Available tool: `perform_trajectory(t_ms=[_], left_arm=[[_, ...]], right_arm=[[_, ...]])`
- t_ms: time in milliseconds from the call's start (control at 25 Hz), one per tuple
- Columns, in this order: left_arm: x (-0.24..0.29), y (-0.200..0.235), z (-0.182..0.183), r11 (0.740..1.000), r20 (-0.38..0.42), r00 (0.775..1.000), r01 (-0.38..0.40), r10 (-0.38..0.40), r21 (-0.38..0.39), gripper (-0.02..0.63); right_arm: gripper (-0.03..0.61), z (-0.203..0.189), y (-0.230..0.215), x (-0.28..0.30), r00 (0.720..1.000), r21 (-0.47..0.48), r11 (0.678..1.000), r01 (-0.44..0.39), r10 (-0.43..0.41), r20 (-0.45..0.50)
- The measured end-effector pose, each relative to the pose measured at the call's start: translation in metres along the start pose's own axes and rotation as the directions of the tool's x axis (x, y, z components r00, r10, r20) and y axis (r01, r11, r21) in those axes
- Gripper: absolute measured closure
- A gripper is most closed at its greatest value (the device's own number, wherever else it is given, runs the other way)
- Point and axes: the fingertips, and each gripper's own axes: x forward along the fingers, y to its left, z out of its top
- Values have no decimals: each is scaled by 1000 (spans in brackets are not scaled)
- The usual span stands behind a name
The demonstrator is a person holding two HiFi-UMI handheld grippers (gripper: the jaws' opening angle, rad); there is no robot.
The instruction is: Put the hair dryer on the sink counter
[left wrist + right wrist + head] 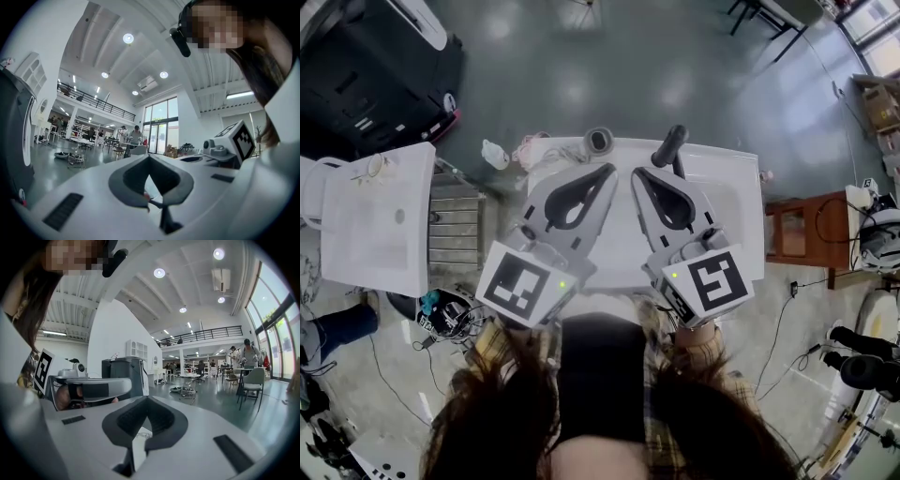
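A white sink counter (731, 178) lies below me in the head view, mostly covered by both grippers. At its far left corner sits a grey, round-barrelled thing (598, 141) with a pale cord (566, 155); it looks like the hair dryer. A black faucet-like piece (670, 147) stands at the far edge. My left gripper (606, 172) and right gripper (638, 174) hover side by side above the counter, both shut with nothing between the fingers. In the left gripper view the left gripper (150, 157) points out into the hall, as does the right gripper (147, 399) in the right gripper view.
A second white sink unit (375, 216) and a metal rack (455, 225) stand to the left. A black machine (375, 66) is at the far left, a wooden cabinet (802, 230) to the right. Cables run over the floor.
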Motion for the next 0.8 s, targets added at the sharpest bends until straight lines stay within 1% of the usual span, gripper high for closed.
perform_trajectory(t_ms=[360, 600, 800], left_arm=[[3, 1, -2, 1000, -9, 1000, 5, -5, 1, 598], [5, 0, -2, 1000, -16, 1000, 10, -10, 5, 598], [4, -2, -2, 1000, -15, 1000, 12, -11, 14, 598]], right_arm=[[564, -3, -5, 2, 1000, 8, 1000, 18, -18, -22], [564, -2, 0, 4, 1000, -15, 1000, -27, 27, -12], [564, -3, 1, 5, 1000, -24, 999, -25, 25, -9]])
